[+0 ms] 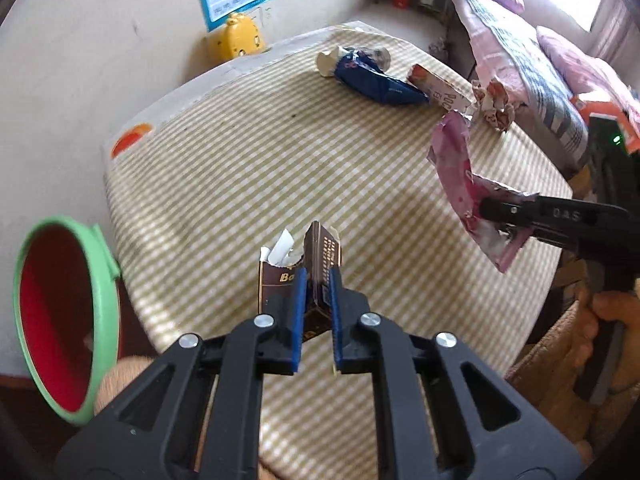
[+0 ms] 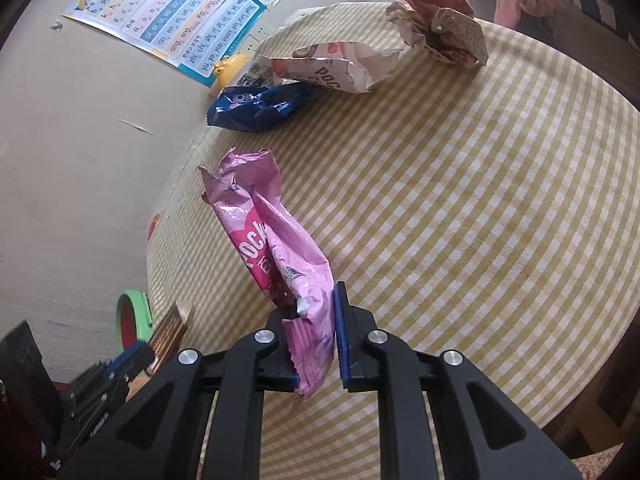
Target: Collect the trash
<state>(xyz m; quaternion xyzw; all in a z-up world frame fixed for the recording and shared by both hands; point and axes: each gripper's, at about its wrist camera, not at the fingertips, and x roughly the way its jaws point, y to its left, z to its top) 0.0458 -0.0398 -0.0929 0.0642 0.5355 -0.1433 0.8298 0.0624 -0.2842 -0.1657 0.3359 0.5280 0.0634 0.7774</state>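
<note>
My left gripper (image 1: 318, 280) is shut on a dark brown cigarette box (image 1: 320, 256) held above the checked table (image 1: 248, 184). My right gripper (image 2: 310, 312) is shut on a pink Pocky wrapper (image 2: 272, 240), which hangs above the table; it also shows in the left wrist view (image 1: 460, 168). A green-rimmed red bin (image 1: 56, 312) stands on the floor left of the table. On the far side of the table lie a blue snack bag (image 1: 376, 80), a torn Pocky carton (image 2: 336, 66) and a crumpled paper wrapper (image 2: 444, 24).
A wall with an alphabet poster (image 2: 180, 12) stands behind the table. A yellow toy (image 1: 238, 36) sits by the wall. A bed with pink bedding (image 1: 532, 52) is at the right. A white cup (image 1: 328, 62) lies beside the blue bag.
</note>
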